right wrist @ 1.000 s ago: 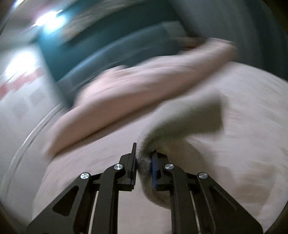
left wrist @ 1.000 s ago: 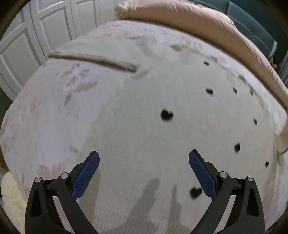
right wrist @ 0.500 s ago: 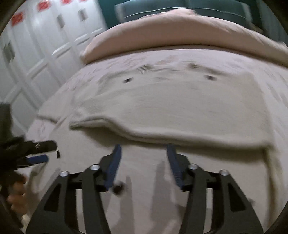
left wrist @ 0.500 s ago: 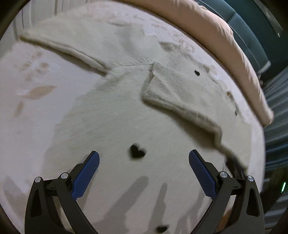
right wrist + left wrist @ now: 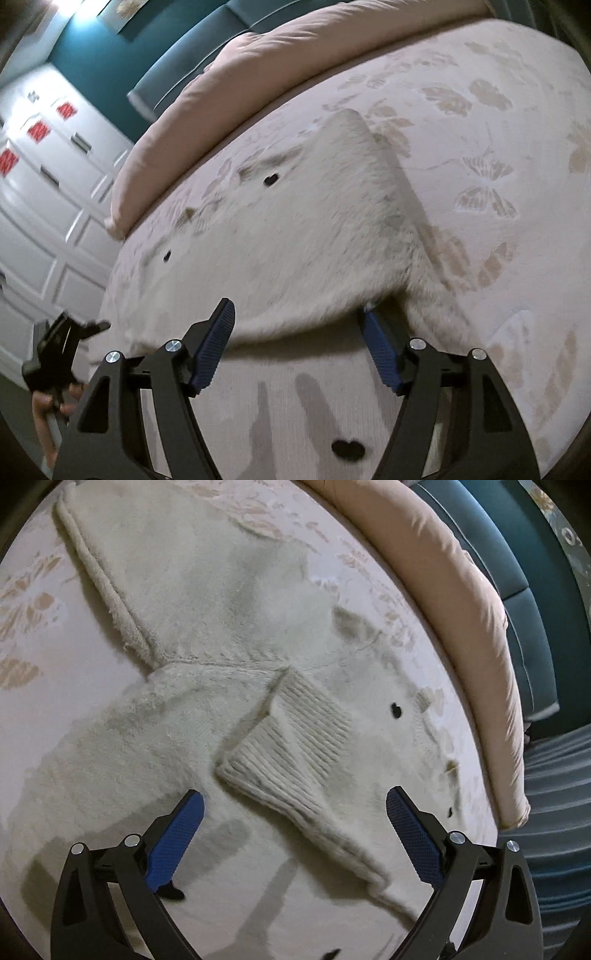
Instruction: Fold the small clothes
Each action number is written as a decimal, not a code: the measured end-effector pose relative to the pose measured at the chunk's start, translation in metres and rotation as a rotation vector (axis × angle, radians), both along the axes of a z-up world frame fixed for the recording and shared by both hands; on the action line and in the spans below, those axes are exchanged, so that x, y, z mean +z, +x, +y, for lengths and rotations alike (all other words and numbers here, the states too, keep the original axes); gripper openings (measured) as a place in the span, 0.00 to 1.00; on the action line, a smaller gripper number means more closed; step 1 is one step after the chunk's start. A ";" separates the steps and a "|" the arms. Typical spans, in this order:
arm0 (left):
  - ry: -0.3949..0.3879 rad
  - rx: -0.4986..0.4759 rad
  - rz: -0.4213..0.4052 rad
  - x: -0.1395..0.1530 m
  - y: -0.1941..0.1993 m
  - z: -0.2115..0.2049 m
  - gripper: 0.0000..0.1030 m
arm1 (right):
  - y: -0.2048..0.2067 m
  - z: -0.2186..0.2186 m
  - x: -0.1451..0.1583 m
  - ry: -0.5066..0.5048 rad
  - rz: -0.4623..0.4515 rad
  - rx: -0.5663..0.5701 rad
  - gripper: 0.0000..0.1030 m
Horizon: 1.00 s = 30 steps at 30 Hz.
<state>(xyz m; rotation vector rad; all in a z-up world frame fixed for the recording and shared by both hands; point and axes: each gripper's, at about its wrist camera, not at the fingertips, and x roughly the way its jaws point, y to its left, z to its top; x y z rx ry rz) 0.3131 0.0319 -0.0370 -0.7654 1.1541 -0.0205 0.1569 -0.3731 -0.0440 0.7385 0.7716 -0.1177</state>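
Observation:
A cream fuzzy sweater [image 5: 207, 709] with small black hearts lies spread on the bed. One sleeve is folded across its body, ribbed cuff [image 5: 295, 734] on top; the other sleeve [image 5: 122, 565] stretches out at the upper left. My left gripper [image 5: 294, 825] is open and empty, hovering just above the folded sleeve. In the right wrist view the sweater [image 5: 295, 236] shows its folded sleeve's edge just ahead of my right gripper [image 5: 298, 334], which is open and empty. The left gripper [image 5: 61, 354] shows there at the far left.
The bed has a pale floral, butterfly-patterned cover [image 5: 487, 184]. A pink rolled duvet [image 5: 454, 602] lies along its far side, with a teal headboard [image 5: 517, 554] behind. White cabinet doors [image 5: 48, 177] stand past the bed edge.
My right gripper carried the sleeve over the sweater's body, let it go and opened wide. My left gripper moved up along the sweater toward the folded cuff.

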 end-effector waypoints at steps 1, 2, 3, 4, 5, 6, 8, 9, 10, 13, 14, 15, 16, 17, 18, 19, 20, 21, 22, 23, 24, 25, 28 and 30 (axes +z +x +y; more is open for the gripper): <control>-0.022 0.011 -0.010 0.003 -0.003 -0.002 0.93 | 0.002 -0.002 0.000 0.010 -0.004 -0.007 0.65; -0.036 0.013 -0.015 0.004 -0.004 -0.002 0.93 | 0.004 -0.003 0.000 0.022 -0.015 -0.012 0.65; -0.050 0.003 -0.008 0.002 -0.003 -0.006 0.94 | 0.007 -0.004 0.000 0.029 -0.021 -0.014 0.64; -0.056 -0.010 0.000 -0.001 0.000 -0.008 0.94 | 0.009 -0.004 0.000 0.030 -0.023 -0.015 0.62; -0.063 -0.036 0.036 -0.011 0.006 -0.014 0.94 | 0.012 -0.004 0.000 0.027 -0.019 -0.019 0.59; -0.081 -0.036 0.056 -0.019 0.006 -0.014 0.94 | 0.016 -0.004 -0.001 0.025 -0.011 -0.022 0.58; -0.093 -0.009 0.048 -0.023 0.007 -0.013 0.93 | 0.019 -0.003 0.000 0.029 -0.014 -0.023 0.54; -0.094 -0.006 0.038 -0.021 0.009 -0.013 0.91 | 0.020 -0.002 0.001 0.027 -0.017 -0.023 0.51; -0.098 -0.014 0.017 -0.017 0.013 -0.015 0.77 | 0.020 -0.001 0.003 0.021 -0.016 -0.022 0.44; -0.104 -0.088 -0.067 -0.002 0.030 -0.022 0.25 | 0.024 -0.002 0.013 -0.004 -0.028 -0.007 0.17; -0.101 -0.104 -0.090 0.004 0.035 -0.025 0.16 | 0.023 -0.005 0.021 -0.015 -0.055 -0.011 0.09; -0.112 -0.120 -0.146 0.017 0.039 -0.027 0.05 | 0.017 -0.007 0.030 -0.025 -0.095 -0.031 0.09; -0.122 -0.128 -0.204 0.030 0.040 -0.027 0.06 | 0.010 -0.009 0.041 -0.032 -0.148 -0.049 0.09; -0.115 -0.135 -0.257 0.042 0.037 -0.026 0.05 | -0.001 -0.013 0.053 -0.045 -0.216 -0.075 0.08; -0.082 -0.149 -0.338 0.057 0.032 -0.027 0.01 | -0.010 -0.016 0.060 -0.072 -0.256 -0.107 0.08; -0.052 -0.158 -0.378 0.063 0.030 -0.029 0.01 | -0.016 -0.019 0.061 -0.115 -0.266 -0.141 0.08; 0.021 -0.179 -0.403 0.063 0.028 -0.035 0.01 | -0.015 -0.024 0.047 -0.169 -0.192 -0.171 0.08; 0.076 -0.200 -0.372 0.052 0.030 -0.041 0.01 | -0.006 -0.029 0.026 -0.175 -0.079 -0.165 0.08; 0.112 -0.224 -0.306 0.032 0.033 -0.046 0.01 | 0.002 -0.039 -0.006 -0.129 0.078 -0.169 0.06; 0.109 -0.244 -0.259 0.016 0.033 -0.047 0.01 | -0.001 -0.044 -0.019 -0.076 0.088 -0.180 0.06; 0.105 -0.258 -0.195 -0.002 0.032 -0.048 0.01 | -0.007 -0.047 -0.020 -0.040 0.048 -0.185 0.06; 0.097 -0.246 -0.166 -0.012 0.027 -0.047 0.00 | -0.010 -0.048 -0.017 -0.039 0.035 -0.183 0.06; -0.024 -0.191 -0.143 -0.018 0.011 -0.039 0.19 | -0.008 -0.044 -0.017 -0.078 0.050 -0.159 0.07; -0.095 -0.129 -0.118 -0.018 0.003 -0.031 0.45 | -0.008 -0.043 -0.019 -0.080 0.034 -0.164 0.06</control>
